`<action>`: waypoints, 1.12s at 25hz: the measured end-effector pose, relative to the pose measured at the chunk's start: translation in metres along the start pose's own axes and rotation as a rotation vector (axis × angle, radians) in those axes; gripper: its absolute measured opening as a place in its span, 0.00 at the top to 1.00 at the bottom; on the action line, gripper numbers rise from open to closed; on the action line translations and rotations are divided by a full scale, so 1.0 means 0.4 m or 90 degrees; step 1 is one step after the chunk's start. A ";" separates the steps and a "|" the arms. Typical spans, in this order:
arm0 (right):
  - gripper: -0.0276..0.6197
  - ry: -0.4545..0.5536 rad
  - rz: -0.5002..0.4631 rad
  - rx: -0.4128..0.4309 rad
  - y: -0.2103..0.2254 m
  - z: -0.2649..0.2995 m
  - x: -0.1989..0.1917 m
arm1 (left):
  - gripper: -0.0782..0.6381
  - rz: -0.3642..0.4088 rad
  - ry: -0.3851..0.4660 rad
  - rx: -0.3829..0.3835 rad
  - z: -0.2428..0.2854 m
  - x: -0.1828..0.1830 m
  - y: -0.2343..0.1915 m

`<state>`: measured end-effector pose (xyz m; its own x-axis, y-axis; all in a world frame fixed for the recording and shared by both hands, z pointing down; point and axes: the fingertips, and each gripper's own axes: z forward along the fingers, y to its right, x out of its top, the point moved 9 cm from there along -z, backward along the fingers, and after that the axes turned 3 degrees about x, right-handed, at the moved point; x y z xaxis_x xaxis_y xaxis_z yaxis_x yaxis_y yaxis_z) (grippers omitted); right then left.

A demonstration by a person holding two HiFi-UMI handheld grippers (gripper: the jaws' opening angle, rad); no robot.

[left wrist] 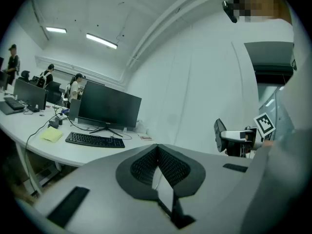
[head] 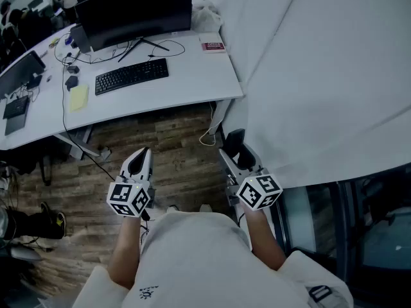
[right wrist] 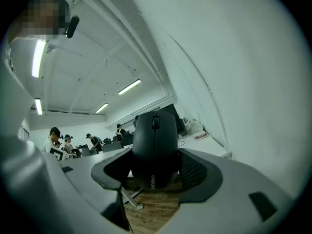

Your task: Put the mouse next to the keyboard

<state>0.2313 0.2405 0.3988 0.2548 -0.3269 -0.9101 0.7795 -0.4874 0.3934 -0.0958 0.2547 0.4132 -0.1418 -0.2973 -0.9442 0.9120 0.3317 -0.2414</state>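
A black mouse (right wrist: 155, 145) sits upright between the jaws of my right gripper (right wrist: 155, 156), which is shut on it. In the head view the mouse (head: 235, 138) shows at the tip of the right gripper (head: 235, 151), over the wooden floor short of the desk's near right corner. The black keyboard (head: 131, 76) lies on the white desk (head: 192, 76) in front of a monitor (head: 135, 8), well ahead of both grippers. My left gripper (head: 138, 162) hangs over the floor with its jaws shut on nothing (left wrist: 157, 149). From the left gripper view the keyboard (left wrist: 95, 140) is far off to the left.
A white curtain (head: 321, 76) fills the right side. On the desk lie a yellow notepad (head: 78, 98), a red booklet (head: 213, 45) and cables. A cable loop (head: 209, 136) lies on the floor by the desk leg. Several people stand at far desks (left wrist: 75, 87).
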 end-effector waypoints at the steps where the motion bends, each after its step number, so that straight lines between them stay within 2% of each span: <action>1: 0.49 0.000 0.000 0.000 -0.001 0.001 -0.002 | 0.88 0.000 0.000 0.000 0.000 0.000 -0.002; 15: 0.49 0.010 0.005 -0.015 -0.038 0.004 -0.024 | 0.88 0.004 0.002 -0.020 -0.025 -0.001 -0.033; 28: 0.49 0.027 -0.001 -0.028 -0.136 0.028 -0.054 | 0.88 -0.001 0.010 -0.036 -0.092 0.006 -0.128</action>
<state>0.1769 0.2650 0.3986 0.2768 -0.2907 -0.9159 0.8045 -0.4510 0.3864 -0.1569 0.2700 0.4151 -0.1496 -0.2841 -0.9471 0.8889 0.3808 -0.2546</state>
